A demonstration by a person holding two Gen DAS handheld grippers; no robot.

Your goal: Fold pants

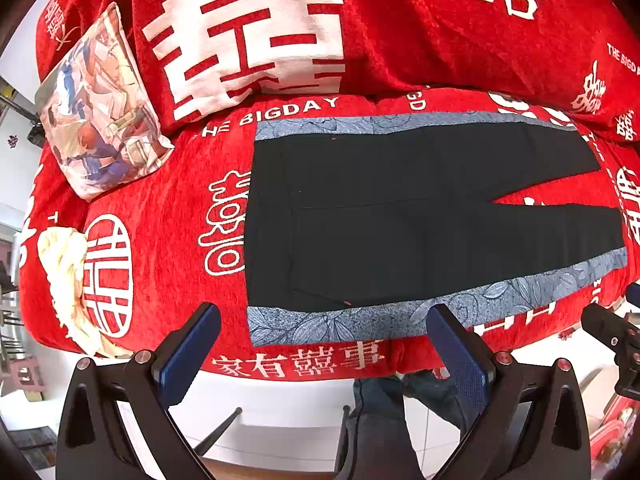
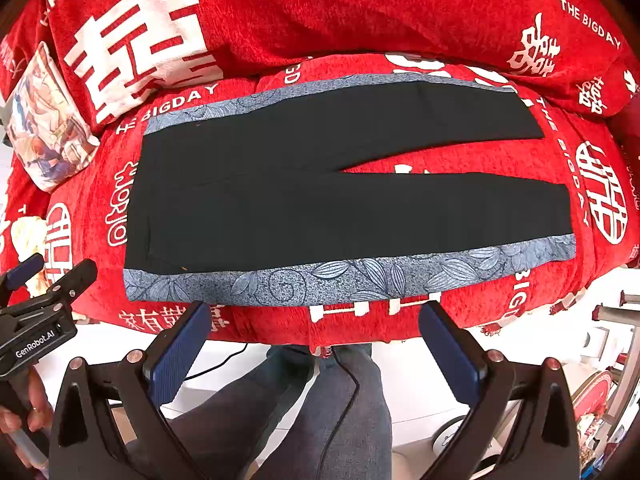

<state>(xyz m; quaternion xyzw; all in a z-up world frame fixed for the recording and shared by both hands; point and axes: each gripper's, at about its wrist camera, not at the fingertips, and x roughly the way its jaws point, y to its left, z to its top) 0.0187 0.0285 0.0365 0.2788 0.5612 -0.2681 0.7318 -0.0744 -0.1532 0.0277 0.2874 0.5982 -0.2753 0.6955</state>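
Observation:
Black pants (image 1: 400, 216) with blue-grey floral side stripes lie flat and spread on the red sofa seat, waistband to the left, two legs to the right. They also show in the right wrist view (image 2: 320, 200). My left gripper (image 1: 324, 344) is open and empty, hovering just off the seat's front edge near the waist end of the near stripe (image 1: 360, 320). My right gripper (image 2: 314, 340) is open and empty, in front of the middle of the near stripe (image 2: 340, 276). The left gripper also shows at the left edge of the right wrist view (image 2: 48, 276).
The sofa cover (image 1: 160, 240) is red with white characters. A printed cushion (image 1: 96, 112) leans at the left against the red back cushion (image 1: 260, 32). A cream cloth (image 1: 64, 272) lies at the seat's left end. The person's legs (image 2: 312, 412) and a white floor are below.

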